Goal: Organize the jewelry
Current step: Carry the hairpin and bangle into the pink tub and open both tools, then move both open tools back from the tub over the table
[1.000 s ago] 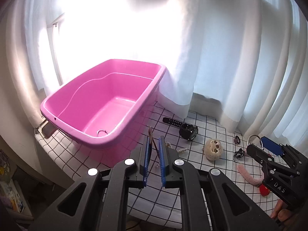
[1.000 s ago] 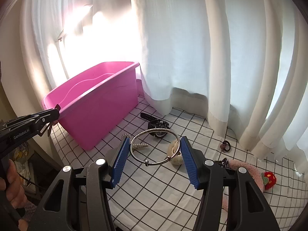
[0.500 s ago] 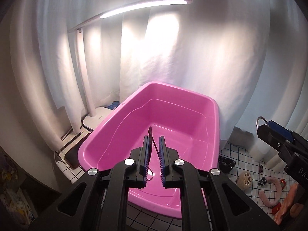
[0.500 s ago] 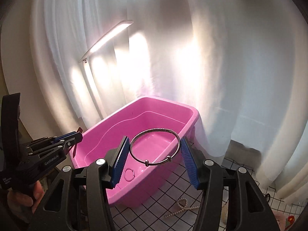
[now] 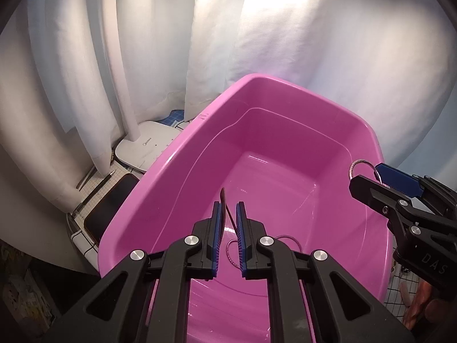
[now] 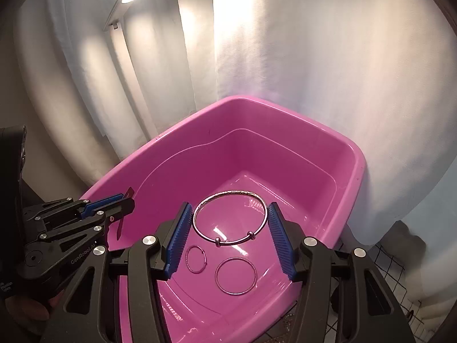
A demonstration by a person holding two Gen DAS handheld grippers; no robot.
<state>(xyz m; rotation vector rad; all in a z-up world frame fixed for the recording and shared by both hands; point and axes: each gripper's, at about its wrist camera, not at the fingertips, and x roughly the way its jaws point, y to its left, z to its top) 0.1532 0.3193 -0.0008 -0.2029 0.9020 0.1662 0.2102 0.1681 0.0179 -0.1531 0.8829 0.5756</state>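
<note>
My left gripper (image 5: pixel 227 230) is pinched narrow on a thin dark red strip (image 5: pixel 223 200) that stands up between the blue pads, over the near end of the pink tub (image 5: pixel 182 148). My right gripper (image 6: pixel 230 235) is spread wide around a silver bangle (image 6: pixel 230 217) — its rim touches both pads — and hangs above the tub's middle. Below it, two thinner rings (image 6: pixel 236 275) lie flat on the tub floor, just beside each other. Past the tub's left rim sit a black phone (image 5: pixel 110 204) and a white lamp base (image 5: pixel 145 148) — then the white curtain (image 5: pixel 314 43).
</note>
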